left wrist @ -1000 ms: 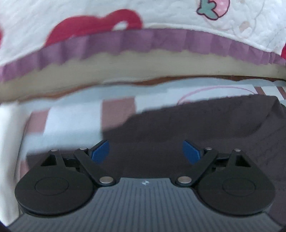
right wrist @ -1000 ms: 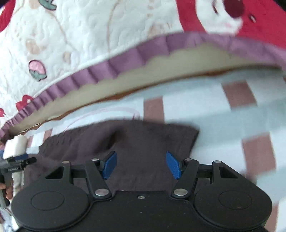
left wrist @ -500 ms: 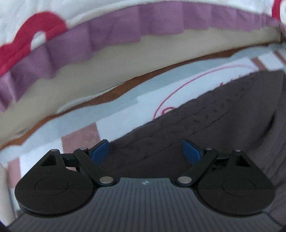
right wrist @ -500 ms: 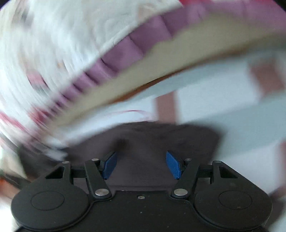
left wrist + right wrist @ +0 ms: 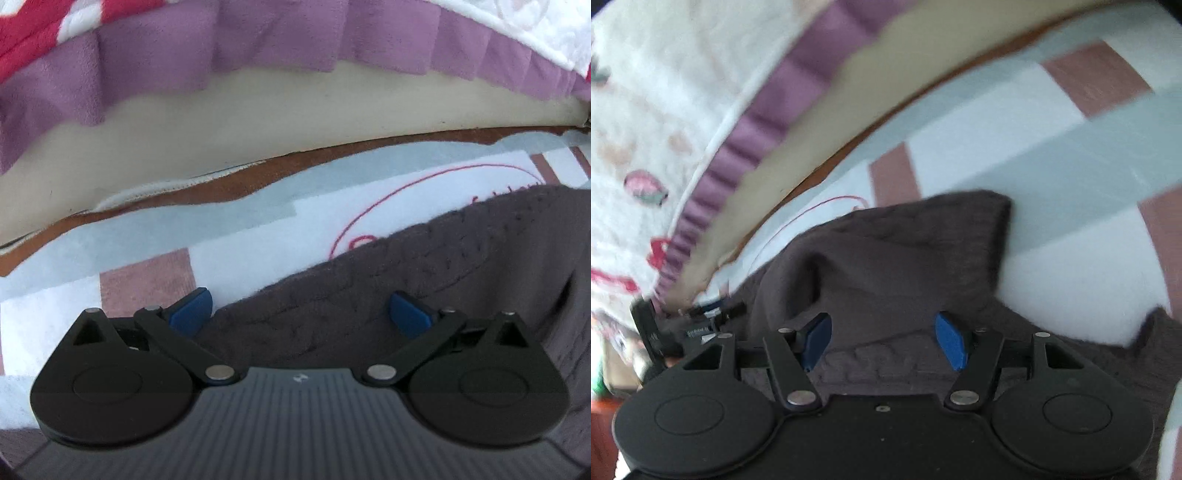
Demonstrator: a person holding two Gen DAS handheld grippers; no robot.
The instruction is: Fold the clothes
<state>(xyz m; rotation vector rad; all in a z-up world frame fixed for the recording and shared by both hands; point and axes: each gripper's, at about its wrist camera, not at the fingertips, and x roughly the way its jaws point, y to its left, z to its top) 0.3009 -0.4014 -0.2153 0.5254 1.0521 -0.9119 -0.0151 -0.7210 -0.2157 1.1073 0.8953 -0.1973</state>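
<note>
left claw [image 5: 300,309] nearer quilt frill [image 5: 258,48] | both claws apart | dark garment [image 5: 894,251] on checked sheet [image 5: 1052,155]

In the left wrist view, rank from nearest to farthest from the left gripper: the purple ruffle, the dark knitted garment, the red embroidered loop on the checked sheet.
From the left gripper:
1. Dark knitted garment, right at the open fingers, spreading right.
2. Red embroidered loop, on the checked sheet beyond the garment's edge.
3. Purple ruffle, across the top.

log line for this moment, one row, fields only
task: fold clothes | left gripper: open, low over dark knit garment edge | right gripper: open, over garment | surface: checked sheet | grasp: none yet
</note>
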